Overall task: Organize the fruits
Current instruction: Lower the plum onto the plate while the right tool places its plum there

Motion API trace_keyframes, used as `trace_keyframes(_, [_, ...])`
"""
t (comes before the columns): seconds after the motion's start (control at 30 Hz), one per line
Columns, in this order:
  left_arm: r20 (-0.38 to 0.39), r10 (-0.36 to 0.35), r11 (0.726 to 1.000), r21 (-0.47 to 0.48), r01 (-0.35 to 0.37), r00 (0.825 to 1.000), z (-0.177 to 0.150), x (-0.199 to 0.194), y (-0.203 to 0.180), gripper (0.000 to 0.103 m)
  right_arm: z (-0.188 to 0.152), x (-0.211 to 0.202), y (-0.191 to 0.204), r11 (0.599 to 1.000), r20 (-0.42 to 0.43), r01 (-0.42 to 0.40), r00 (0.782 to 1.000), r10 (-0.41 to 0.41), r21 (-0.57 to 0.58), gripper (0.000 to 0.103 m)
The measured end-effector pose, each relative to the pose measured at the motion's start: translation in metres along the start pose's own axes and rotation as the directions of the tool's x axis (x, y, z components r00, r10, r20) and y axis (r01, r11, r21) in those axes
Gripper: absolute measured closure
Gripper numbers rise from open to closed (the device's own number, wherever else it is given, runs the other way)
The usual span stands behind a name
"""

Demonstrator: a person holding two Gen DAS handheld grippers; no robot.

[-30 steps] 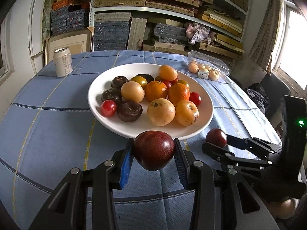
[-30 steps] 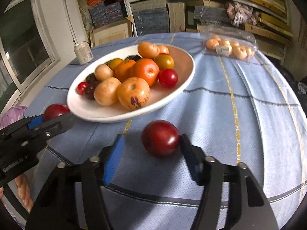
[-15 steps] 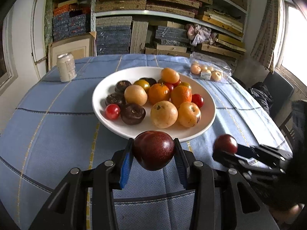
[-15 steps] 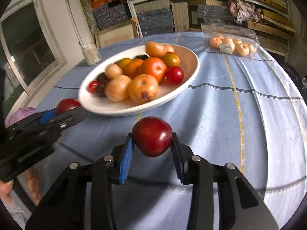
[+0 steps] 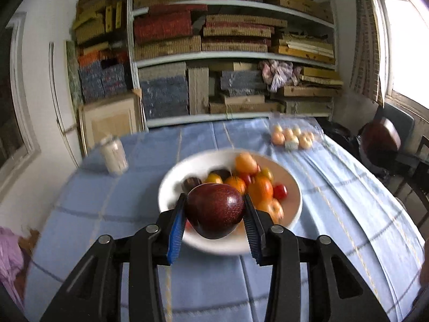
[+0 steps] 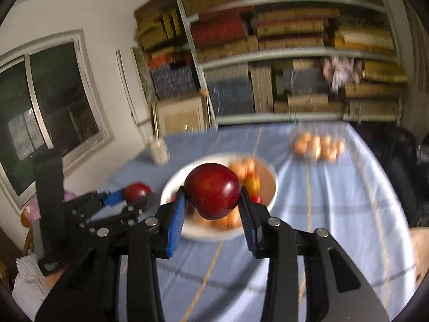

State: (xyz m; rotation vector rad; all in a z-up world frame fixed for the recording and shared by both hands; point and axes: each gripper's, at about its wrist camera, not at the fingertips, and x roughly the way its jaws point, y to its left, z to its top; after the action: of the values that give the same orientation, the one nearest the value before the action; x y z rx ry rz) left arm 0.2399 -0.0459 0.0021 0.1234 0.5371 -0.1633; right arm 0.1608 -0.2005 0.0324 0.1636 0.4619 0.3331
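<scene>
My left gripper (image 5: 214,214) is shut on a dark red plum (image 5: 214,210) and holds it in the air in front of the white plate (image 5: 171,187) of mixed fruit. My right gripper (image 6: 213,201) is shut on a second red plum (image 6: 213,198), also raised above the table. In the right wrist view the left gripper (image 6: 128,201) shows at the left with its plum (image 6: 137,191), and the plate (image 6: 270,190) lies behind. In the left wrist view the right gripper's plum (image 5: 378,138) shows blurred at the right edge.
A drink can (image 5: 114,155) stands at the back left of the blue tablecloth (image 5: 335,214). A clear pack of small pale fruits (image 5: 293,136) lies at the back right. Shelves of stacked boxes fill the wall behind. A dark chair (image 5: 402,147) stands at the right.
My right gripper closed on the plum that lay on the cloth and lifted it. Both grippers have risen well above the table and pulled back from the plate.
</scene>
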Motion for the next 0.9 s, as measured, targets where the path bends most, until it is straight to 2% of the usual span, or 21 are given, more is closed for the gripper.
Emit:
trace_keyframes(0.13, [0.006, 0.017, 1.0, 0.006, -0.017, 1.0, 0.028, 0.019, 0.007, 0.062, 0.033, 0.018, -0.002, 1.0, 0.025, 0.012, 1.0, -0.012, -0.011, 0.065])
trace_keyframes(0.27, [-0.013, 0.033, 0.999, 0.006, -0.033, 0.999, 0.043, 0.052, 0.014, 0.062, 0.042, 0.061, -0.008, 1.0, -0.019, 0.011, 1.0, -0.011, -0.008, 0.065])
trace_keyframes(0.53, [-0.105, 0.018, 0.999, -0.03, -0.021, 0.994, 0.04, 0.123, 0.03, 0.062, 0.013, 0.158, -0.019, 1.0, -0.174, 0.012, 0.985, -0.015, -0.017, 0.065])
trace_keyframes(0.73, [-0.162, 0.009, 0.999, -0.03, -0.014, 0.987, 0.027, 0.159, 0.033, 0.062, -0.009, 0.194, -0.027, 0.999, -0.234, 0.028, 0.972, -0.031, -0.016, 0.065])
trace_keyframes(0.9, [-0.198, 0.005, 0.999, -0.034, -0.011, 0.98, 0.019, 0.181, 0.032, 0.062, -0.016, 0.208, -0.031, 0.999, -0.258, 0.034, 0.965, -0.039, -0.025, 0.065])
